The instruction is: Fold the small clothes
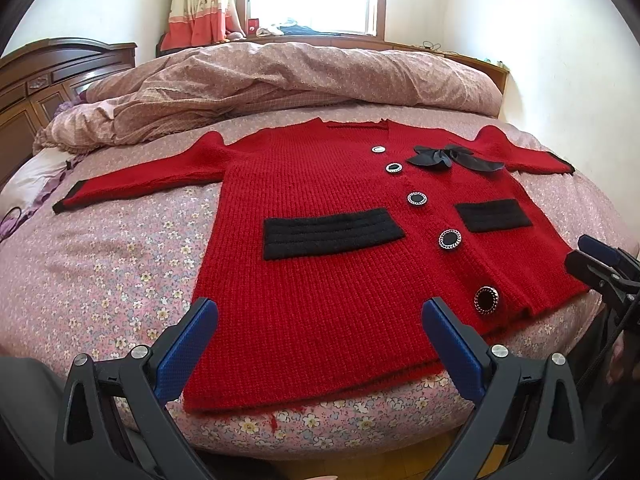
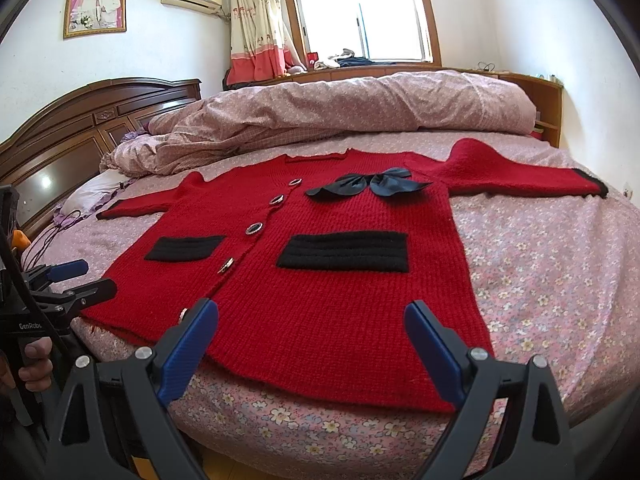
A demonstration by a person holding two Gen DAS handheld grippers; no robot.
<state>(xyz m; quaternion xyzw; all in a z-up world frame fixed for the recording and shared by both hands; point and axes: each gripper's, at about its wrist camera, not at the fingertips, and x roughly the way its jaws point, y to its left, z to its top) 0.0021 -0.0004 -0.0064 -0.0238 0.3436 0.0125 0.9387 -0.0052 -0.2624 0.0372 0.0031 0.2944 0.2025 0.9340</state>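
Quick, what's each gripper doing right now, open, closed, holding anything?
Left gripper: open, empty, above the hem of the red cardigan.
Right gripper: open, empty, above the same hem.

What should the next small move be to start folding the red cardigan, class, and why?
Probably bring the left hand-held gripper across to the sleeve cuff on its side and close on it. The red cardigan lies flat and buttoned on the bed, both sleeves spread out, and both hand-held grippers are open and empty, including the right hand-held gripper.

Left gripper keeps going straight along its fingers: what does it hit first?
Most likely the cardigan: the open left gripper points low over its near hem, with no other thing between. Depth is unclear, so it may skim the knit before touching.
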